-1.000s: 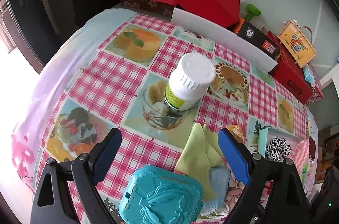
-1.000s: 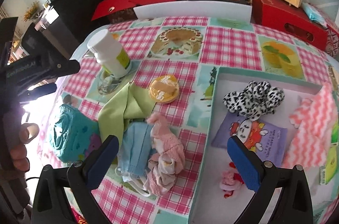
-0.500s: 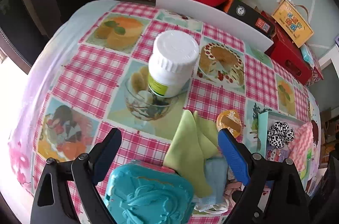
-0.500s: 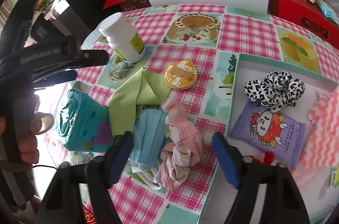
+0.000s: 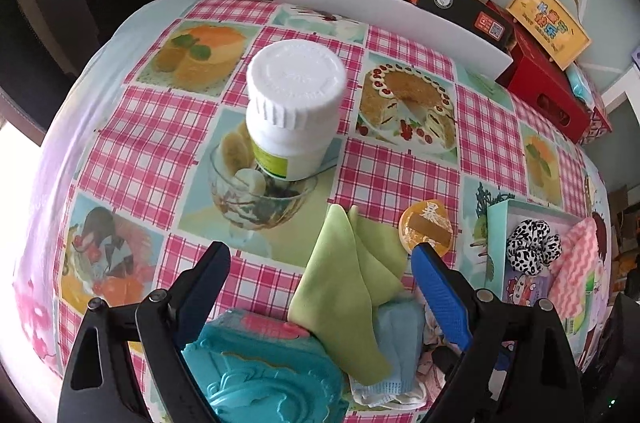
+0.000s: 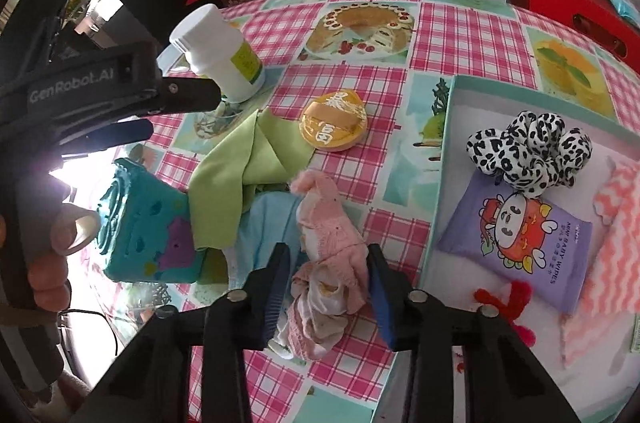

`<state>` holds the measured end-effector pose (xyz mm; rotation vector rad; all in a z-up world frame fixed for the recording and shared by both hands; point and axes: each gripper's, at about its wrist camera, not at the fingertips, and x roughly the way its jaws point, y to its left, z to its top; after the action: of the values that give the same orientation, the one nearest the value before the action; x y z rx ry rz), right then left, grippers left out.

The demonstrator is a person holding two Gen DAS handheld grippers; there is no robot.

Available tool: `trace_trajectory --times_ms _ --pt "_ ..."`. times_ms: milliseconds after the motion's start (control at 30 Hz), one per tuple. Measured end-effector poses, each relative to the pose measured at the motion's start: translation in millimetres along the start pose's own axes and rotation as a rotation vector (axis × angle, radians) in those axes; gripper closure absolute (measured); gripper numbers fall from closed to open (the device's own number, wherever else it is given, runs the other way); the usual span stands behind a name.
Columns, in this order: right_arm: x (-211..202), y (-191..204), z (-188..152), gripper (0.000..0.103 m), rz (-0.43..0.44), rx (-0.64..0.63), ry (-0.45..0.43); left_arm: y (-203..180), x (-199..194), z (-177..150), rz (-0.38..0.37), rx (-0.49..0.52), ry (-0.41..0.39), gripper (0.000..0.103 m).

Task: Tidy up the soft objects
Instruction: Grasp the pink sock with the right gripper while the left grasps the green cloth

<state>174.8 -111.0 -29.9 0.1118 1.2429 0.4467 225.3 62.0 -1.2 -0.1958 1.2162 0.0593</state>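
Two grippers | right gripper closing around fuzzy pink sock | left gripper spread wide, empty

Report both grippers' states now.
Left gripper: open, holding nothing, above the green cloth.
Right gripper: jaws have just been closing around the pink sock; a firm grip cannot be told.

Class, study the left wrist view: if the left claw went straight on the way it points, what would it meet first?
Probably the folded light green cloth lying between the open left claw fingers; depth is uncertain.
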Motion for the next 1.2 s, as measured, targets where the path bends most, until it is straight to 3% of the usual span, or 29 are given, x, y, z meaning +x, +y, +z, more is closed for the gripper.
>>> trace_trajectory --times_ms 467,533,600,767,1200 --pt "-5.9 -10.6 7.1 0.085 -0.030 0.017 -0.046 -29.0 13.6 0.8 0.054 0.106 0.025 0.013" --pt "-9.6 -12.8 7.9 0.085 -0.037 0.021 -0.057 -32.5 15.7 1.7 0.061 0.116 0.029 0.015" --pt "-14.1 -16.0 8.4 0.085 -0.039 0.029 -0.070 -35.4 18.6 2.4 0.057 0.125 0.037 0.024" --pt "-22.5 -23.3 10.8 0.085 -0.025 0.050 -0.097 -43.4 30.2 -0.1 0.096 0.174 0.073 0.030" --pt "-28.7 -28.1 14.9 0.085 0.022 0.069 -0.118 -66.4 65.3 -5.1 0.193 0.297 0.218 0.033"
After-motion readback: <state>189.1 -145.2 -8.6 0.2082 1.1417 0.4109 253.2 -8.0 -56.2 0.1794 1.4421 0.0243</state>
